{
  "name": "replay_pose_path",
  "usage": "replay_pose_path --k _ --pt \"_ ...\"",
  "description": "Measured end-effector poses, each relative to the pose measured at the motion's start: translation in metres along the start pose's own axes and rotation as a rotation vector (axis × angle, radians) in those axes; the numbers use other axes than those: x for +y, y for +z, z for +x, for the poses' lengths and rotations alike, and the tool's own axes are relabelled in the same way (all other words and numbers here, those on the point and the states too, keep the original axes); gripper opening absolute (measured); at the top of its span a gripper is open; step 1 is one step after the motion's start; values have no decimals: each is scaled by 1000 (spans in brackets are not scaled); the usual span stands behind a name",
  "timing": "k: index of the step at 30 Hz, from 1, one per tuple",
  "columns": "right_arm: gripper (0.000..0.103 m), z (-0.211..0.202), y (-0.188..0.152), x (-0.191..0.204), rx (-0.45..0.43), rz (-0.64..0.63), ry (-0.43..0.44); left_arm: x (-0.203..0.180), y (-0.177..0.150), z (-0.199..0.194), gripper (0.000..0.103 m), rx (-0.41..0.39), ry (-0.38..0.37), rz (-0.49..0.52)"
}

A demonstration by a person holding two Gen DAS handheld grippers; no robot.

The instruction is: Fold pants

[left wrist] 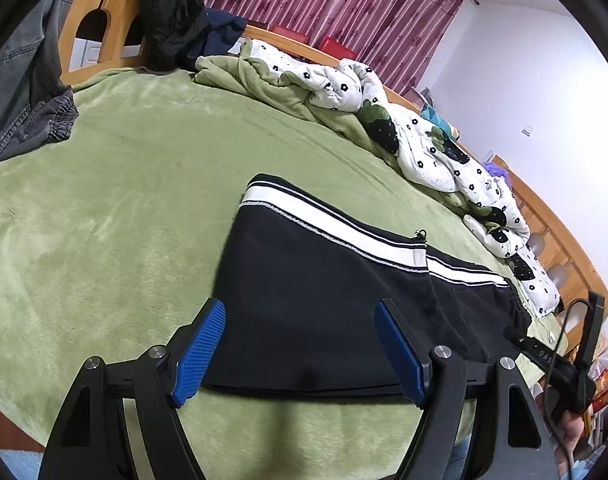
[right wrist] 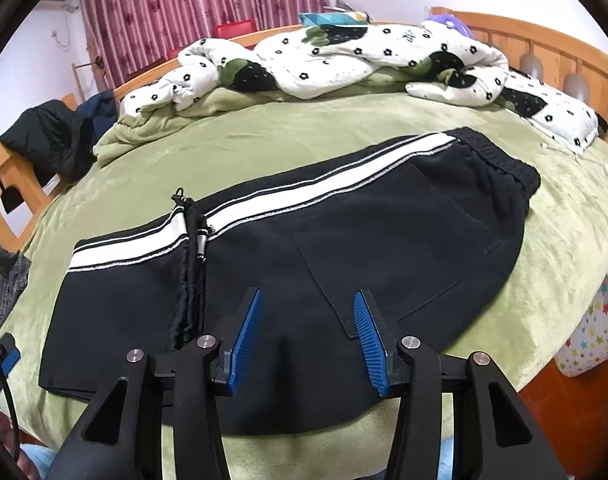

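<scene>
Green blanket (left wrist: 104,208), floral quilt (right wrist: 343,60) (rumpled), curtains (left wrist: 323,0)

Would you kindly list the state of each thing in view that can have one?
black pants: lying flat on the bed, already folded over, white stripe facing up
left gripper: open, holding nothing
right gripper: open, holding nothing
floral quilt: bunched along the far side
curtains: drawn shut
grey jeans: draped, unfolded

Bed (right wrist: 563,216) (green) bears pants (right wrist: 304,240), quilt (right wrist: 343,60).
</scene>
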State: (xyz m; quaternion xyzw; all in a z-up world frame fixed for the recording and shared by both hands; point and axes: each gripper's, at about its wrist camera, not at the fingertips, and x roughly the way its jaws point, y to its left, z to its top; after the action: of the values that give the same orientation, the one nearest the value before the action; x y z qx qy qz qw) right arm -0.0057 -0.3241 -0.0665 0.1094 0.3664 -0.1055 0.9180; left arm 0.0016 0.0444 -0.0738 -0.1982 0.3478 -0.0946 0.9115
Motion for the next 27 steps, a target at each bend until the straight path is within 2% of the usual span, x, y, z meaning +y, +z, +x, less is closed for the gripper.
replay_pose_path --k 6,10,15,18,22,27 --pt "48 -1 -4 -2 -23 -17 -28 -17 2 -12 75 -17 -22 19" --pt "50 -3 -4 -11 -34 -14 -15 -28 -2 -14 75 -37 27 55" --pt "50 -20 -3 -28 -107 -35 -66 -40 -5 -19 75 -45 58 108" --pt "50 -31 -1 -44 -118 -24 -54 -50 -3 -32 75 -66 71 165" --pt "50 -42 1 -64 -106 -38 -40 -65 9 -58 75 -98 27 247" --pt "50 -50 -2 -90 -107 -20 -21 -79 27 -89 75 -134 61 291"
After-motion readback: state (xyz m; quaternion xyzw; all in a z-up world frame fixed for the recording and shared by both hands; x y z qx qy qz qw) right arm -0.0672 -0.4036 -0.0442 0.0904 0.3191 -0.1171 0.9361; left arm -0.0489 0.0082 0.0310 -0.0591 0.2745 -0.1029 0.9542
